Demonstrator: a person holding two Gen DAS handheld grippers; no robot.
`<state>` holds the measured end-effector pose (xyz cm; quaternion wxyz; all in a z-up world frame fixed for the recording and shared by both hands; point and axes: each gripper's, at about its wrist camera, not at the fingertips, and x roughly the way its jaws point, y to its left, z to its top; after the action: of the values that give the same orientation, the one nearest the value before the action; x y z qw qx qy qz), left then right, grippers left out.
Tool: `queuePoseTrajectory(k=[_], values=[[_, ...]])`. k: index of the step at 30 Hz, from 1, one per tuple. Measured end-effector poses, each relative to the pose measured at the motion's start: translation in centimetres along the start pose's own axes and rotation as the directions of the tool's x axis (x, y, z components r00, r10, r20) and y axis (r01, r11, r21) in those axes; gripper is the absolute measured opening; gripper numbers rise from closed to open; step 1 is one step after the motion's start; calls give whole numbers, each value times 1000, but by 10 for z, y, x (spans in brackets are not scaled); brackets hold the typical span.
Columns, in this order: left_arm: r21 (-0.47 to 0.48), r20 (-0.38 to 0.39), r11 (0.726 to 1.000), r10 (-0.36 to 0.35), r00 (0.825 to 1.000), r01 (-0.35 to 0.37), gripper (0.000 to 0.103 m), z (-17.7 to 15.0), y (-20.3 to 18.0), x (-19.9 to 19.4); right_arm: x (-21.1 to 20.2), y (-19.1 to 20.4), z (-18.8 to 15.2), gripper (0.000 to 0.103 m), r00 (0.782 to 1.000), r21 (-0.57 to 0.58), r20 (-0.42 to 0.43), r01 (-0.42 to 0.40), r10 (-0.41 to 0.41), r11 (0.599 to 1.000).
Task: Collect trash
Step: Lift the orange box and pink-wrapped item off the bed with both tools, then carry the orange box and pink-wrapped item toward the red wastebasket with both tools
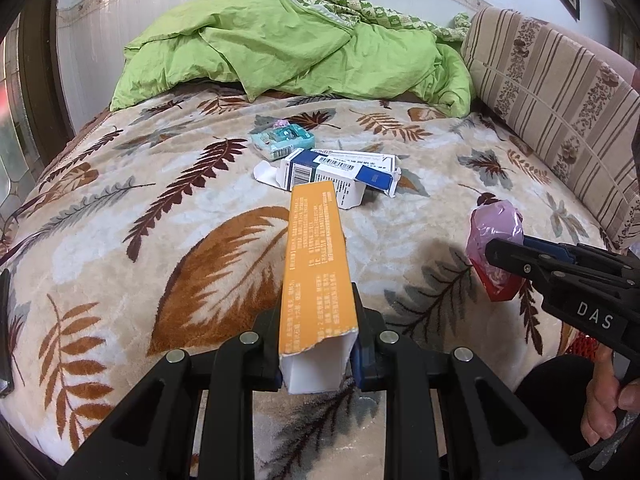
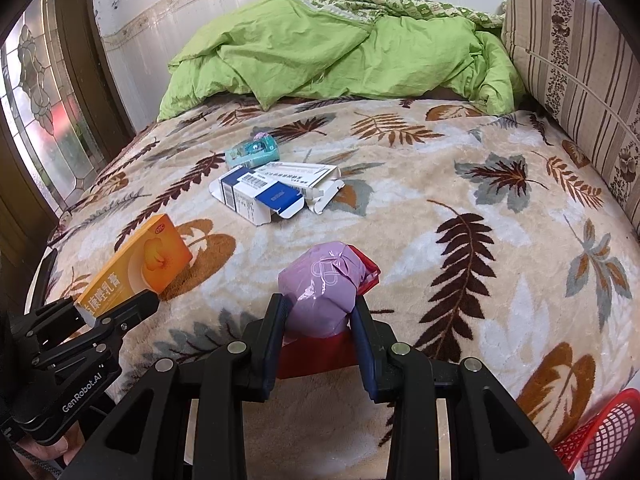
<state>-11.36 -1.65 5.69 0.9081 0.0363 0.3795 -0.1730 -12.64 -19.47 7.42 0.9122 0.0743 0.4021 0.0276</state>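
Clamped in the left gripper (image 1: 316, 344), the long orange cardboard carton (image 1: 316, 264) looks light but crushable; the right gripper (image 2: 318, 320) squeezes a soft crinkly pink-and-red plastic wrapper (image 2: 322, 288) above the leaf-patterned blanket's (image 2: 460, 280) near edge.

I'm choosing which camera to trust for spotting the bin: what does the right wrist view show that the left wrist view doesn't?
Only the right wrist view shows the red mesh basket at the bed's edge, and the orange box's printed front. Only the left wrist view shows the open end of the orange box in the left gripper. Both show the pink wrapper in the right gripper, the blue-white cartons and the green quilt.
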Motion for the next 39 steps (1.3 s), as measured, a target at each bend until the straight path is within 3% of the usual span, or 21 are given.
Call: queuePoseTrajectory(k=[11, 31, 39], values=[[3, 37, 998, -70, 997, 70, 23, 8, -11, -29, -33, 9, -3, 35, 999, -1, 31, -38, 38, 999], [84, 13, 984, -157, 987, 156, 23, 12, -54, -46, -80, -42, -16, 35, 996, 166, 57, -71, 62, 983], [162, -3, 964, -212, 977, 210, 23, 17, -90, -48, -99, -72, -31, 35, 997, 230, 66, -46, 31, 972]])
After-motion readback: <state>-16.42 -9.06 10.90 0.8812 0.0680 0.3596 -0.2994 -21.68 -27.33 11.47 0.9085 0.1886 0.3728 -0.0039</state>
